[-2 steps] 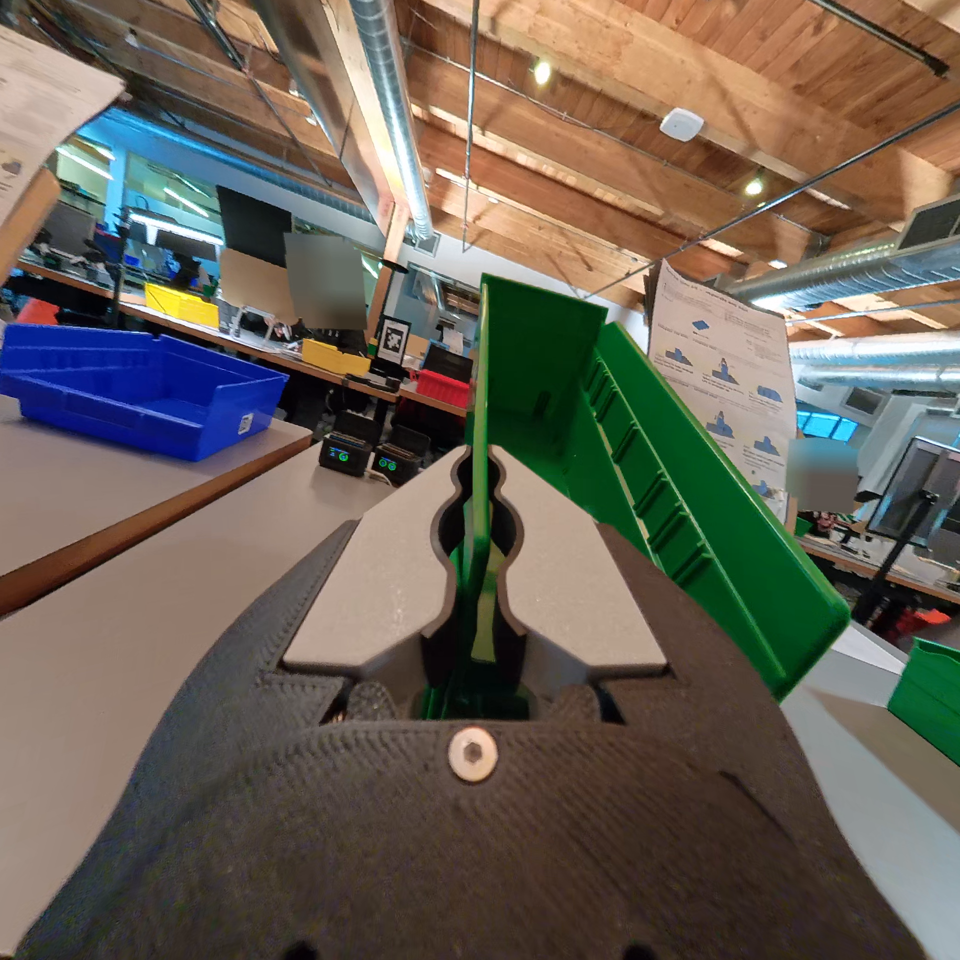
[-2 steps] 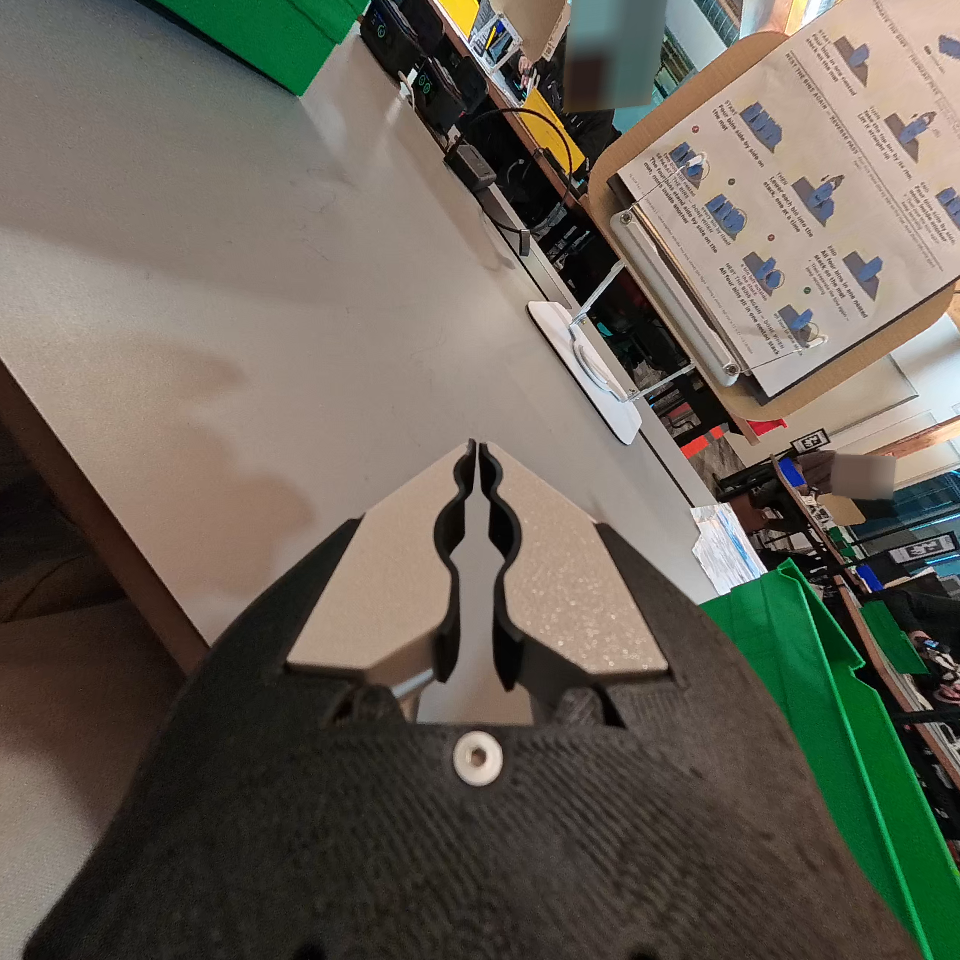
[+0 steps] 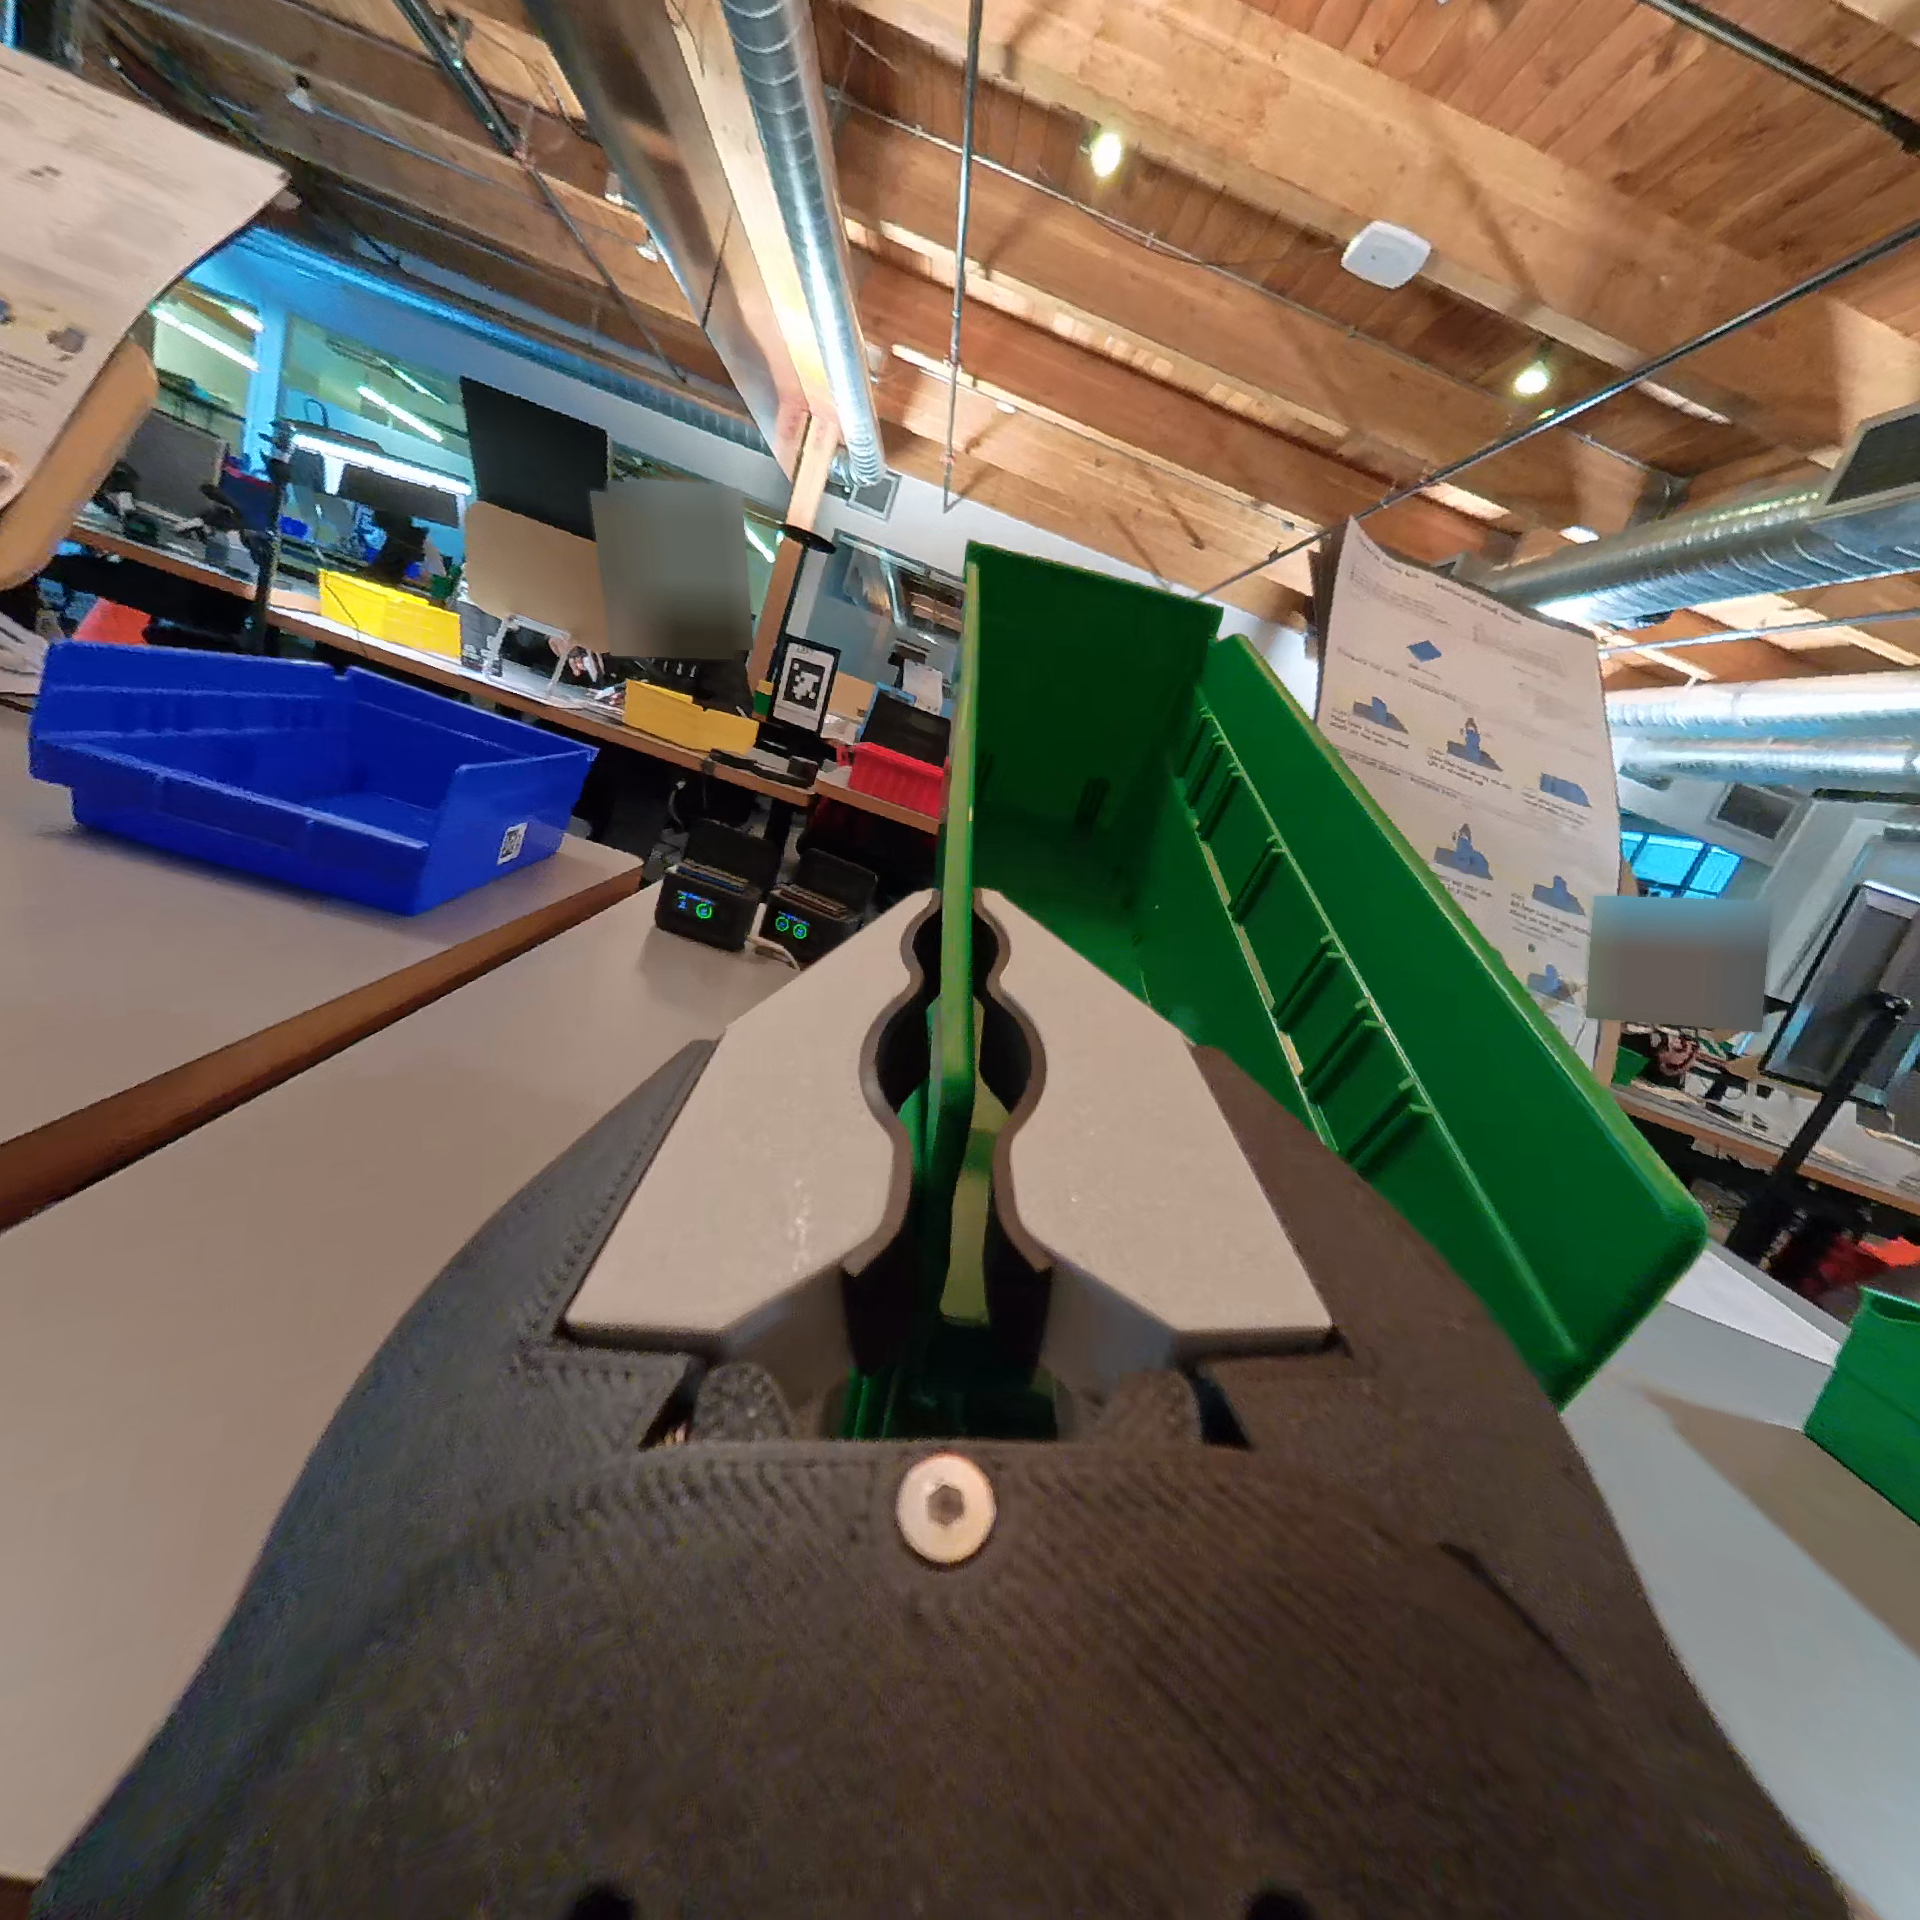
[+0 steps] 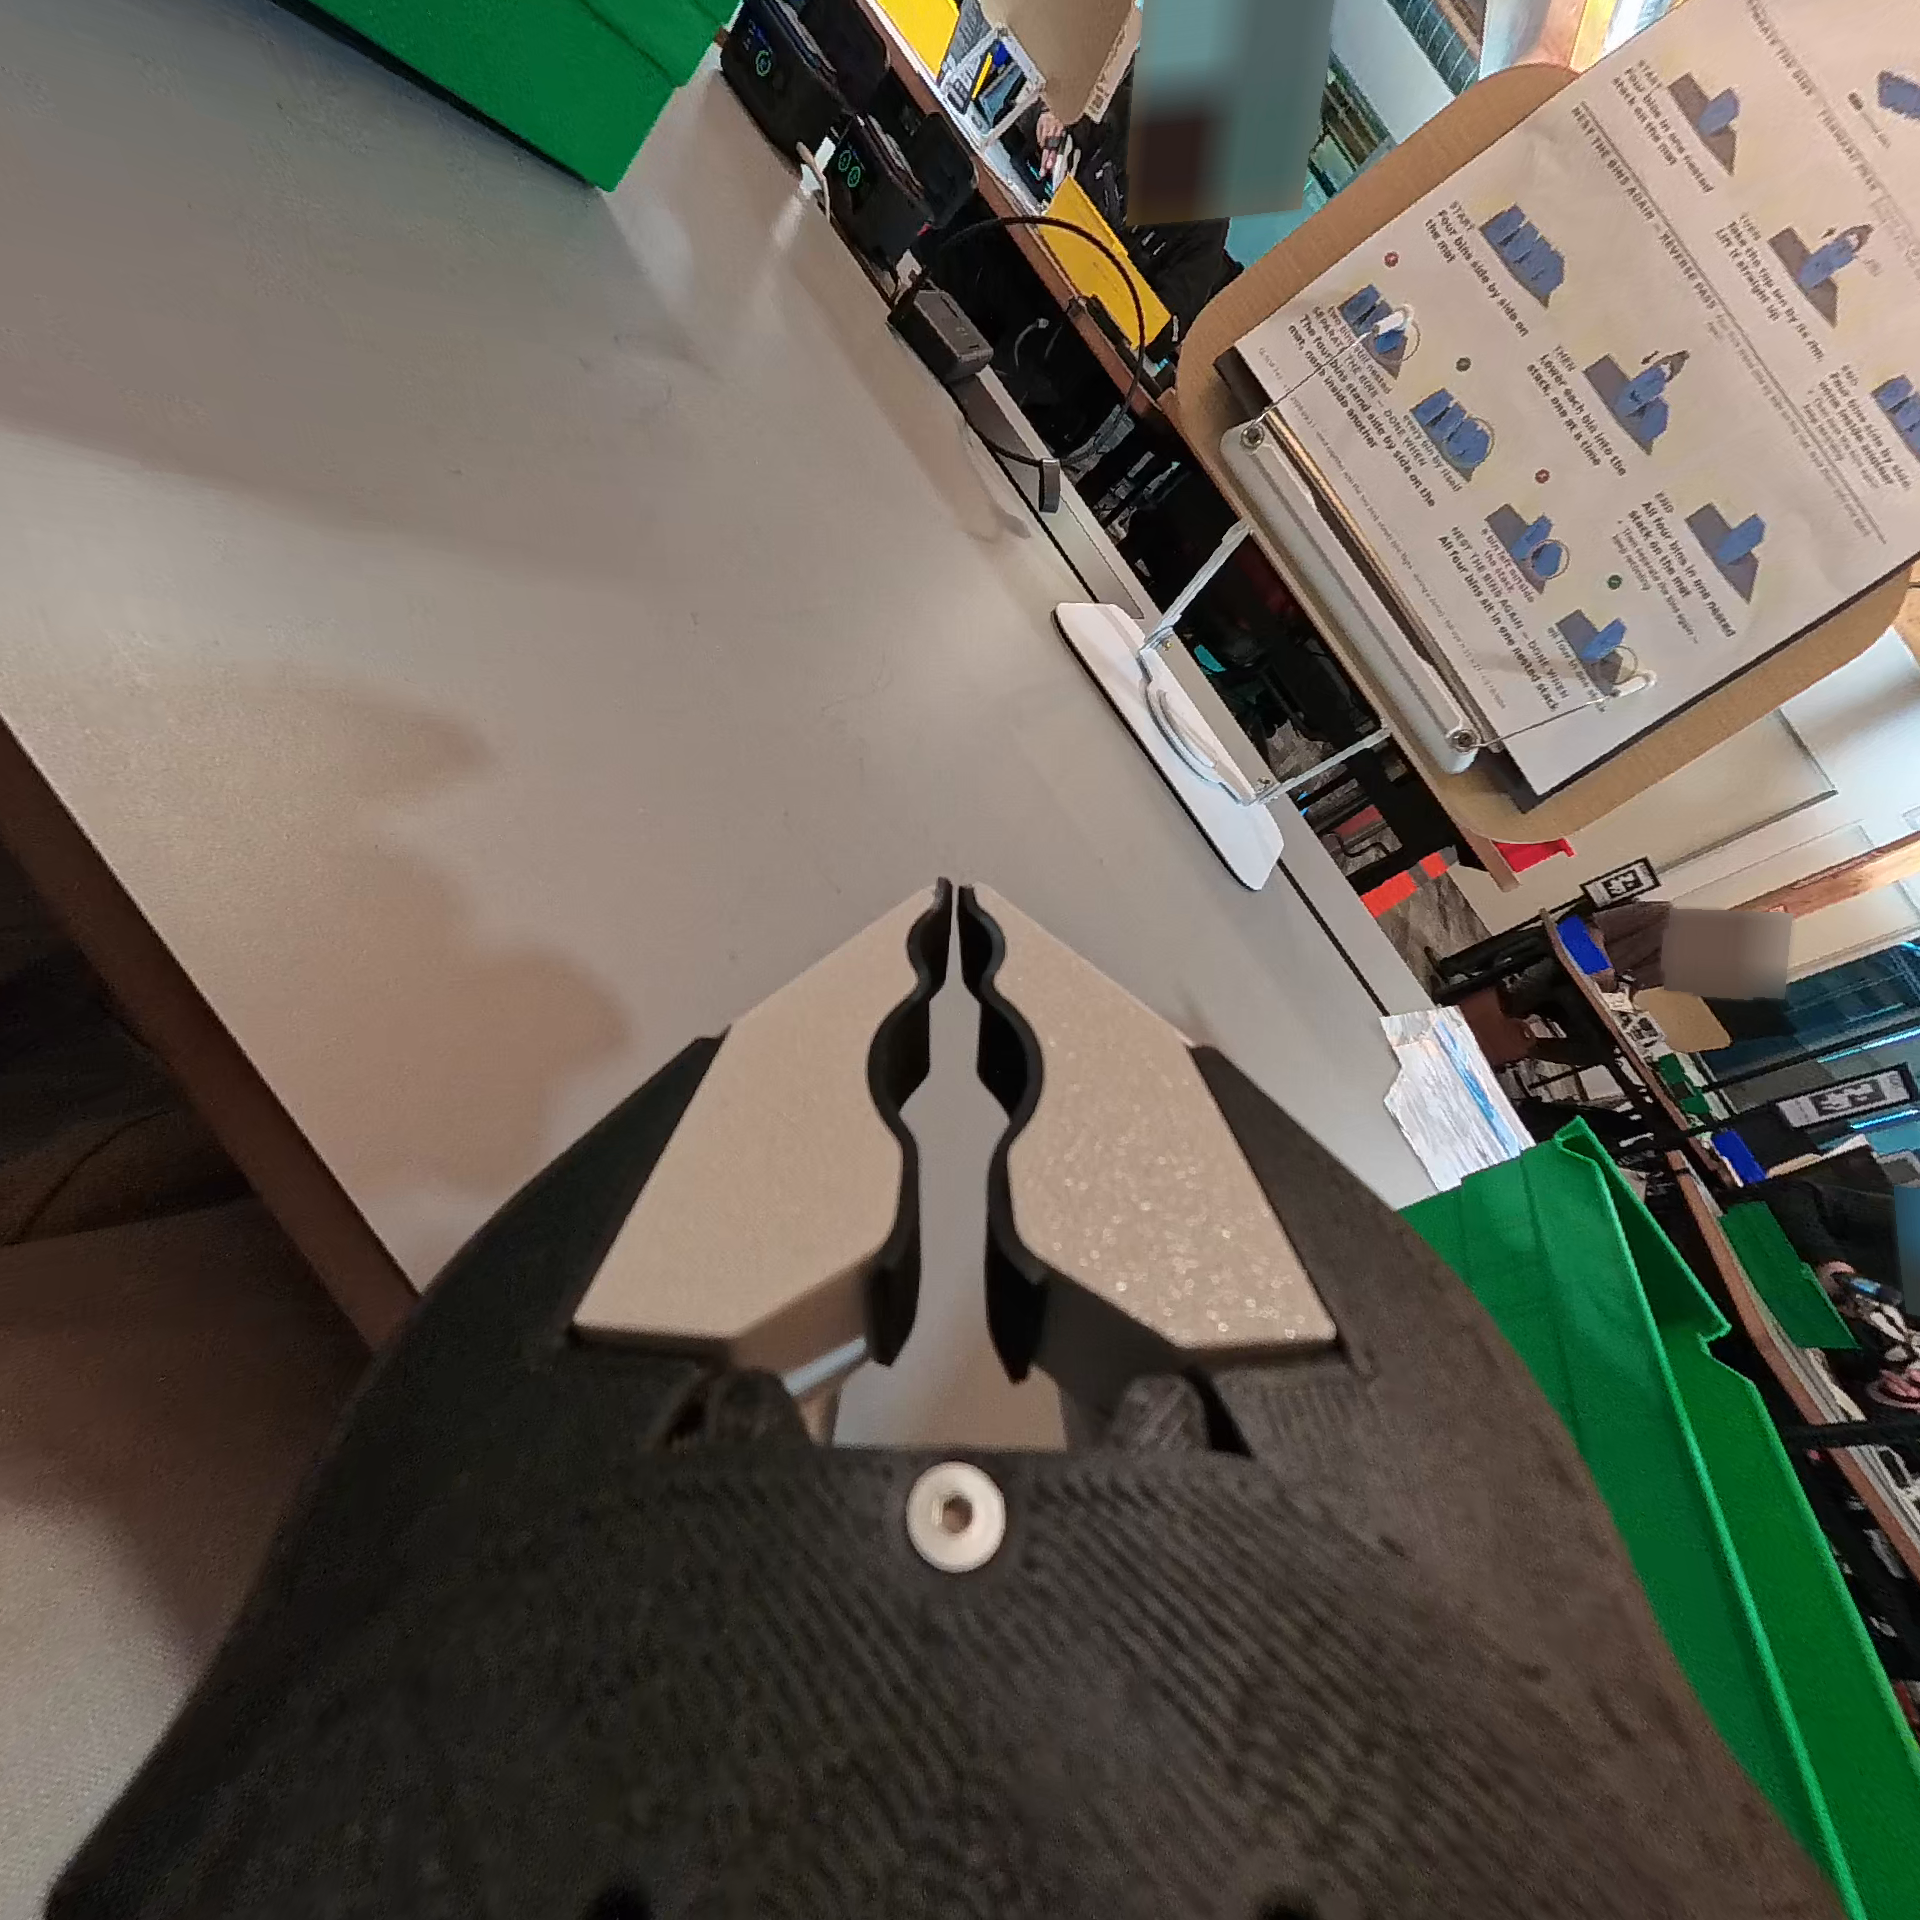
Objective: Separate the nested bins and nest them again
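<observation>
My left gripper [image 3: 958,914] is shut on the side wall of a green bin [image 3: 1351,935] and holds it tilted up above the grey table [image 3: 312,1299]. Another green bin [image 3: 1870,1413] sits at the right edge of the left wrist view. My right gripper [image 4: 954,891] is shut and empty over the grey table [image 4: 468,571]. In the right wrist view a green bin [image 4: 1621,1455] lies at the lower right and another green bin [image 4: 540,73] stands at the top left.
A blue bin [image 3: 301,779] stands on the neighbouring table at the left. A clipboard with an instruction sheet [image 4: 1621,395] stands on a white base [image 4: 1174,738] at the table's far edge. Two black chargers [image 3: 758,904] and cables sit at the back edge.
</observation>
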Demonstrator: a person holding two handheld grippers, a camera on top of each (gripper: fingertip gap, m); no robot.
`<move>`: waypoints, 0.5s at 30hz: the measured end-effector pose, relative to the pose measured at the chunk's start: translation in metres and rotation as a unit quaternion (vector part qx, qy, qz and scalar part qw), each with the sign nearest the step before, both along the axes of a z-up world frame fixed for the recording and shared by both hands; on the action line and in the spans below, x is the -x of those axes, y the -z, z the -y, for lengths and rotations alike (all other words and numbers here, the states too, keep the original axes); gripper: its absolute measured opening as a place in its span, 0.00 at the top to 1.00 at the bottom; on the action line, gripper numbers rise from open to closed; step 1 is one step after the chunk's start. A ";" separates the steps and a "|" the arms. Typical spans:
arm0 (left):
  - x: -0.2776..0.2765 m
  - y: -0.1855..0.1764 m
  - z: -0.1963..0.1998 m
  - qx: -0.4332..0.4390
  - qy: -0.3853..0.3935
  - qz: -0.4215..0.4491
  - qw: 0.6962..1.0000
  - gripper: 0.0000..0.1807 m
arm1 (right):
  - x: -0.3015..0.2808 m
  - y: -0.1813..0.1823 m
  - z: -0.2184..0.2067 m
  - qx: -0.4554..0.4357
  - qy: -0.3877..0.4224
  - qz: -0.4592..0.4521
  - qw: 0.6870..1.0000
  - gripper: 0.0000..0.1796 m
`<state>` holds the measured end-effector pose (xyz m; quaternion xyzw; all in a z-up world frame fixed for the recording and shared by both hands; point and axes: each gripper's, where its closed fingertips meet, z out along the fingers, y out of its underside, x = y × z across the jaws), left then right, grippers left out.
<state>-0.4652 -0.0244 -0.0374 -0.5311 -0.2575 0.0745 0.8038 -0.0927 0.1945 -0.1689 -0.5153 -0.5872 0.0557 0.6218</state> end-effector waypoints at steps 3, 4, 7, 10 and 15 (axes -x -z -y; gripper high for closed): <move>0.002 0.008 -0.003 -0.002 0.005 0.019 1.000 1.00 | 0.000 0.000 0.000 -0.001 0.000 0.001 1.000 1.00; 0.002 0.011 -0.004 -0.004 0.010 0.031 0.999 1.00 | 0.000 0.000 0.000 -0.002 0.000 0.001 1.000 1.00; 0.007 0.020 -0.006 -0.020 0.025 0.099 0.995 1.00 | 0.000 0.000 0.000 -0.001 0.000 0.002 1.000 1.00; 0.013 0.023 -0.003 -0.021 0.017 0.110 0.994 1.00 | 0.000 0.000 0.001 -0.001 0.000 0.002 1.000 1.00; 0.003 0.018 -0.010 0.030 0.014 0.057 0.998 1.00 | 0.000 0.001 0.000 -0.001 0.000 0.003 1.000 1.00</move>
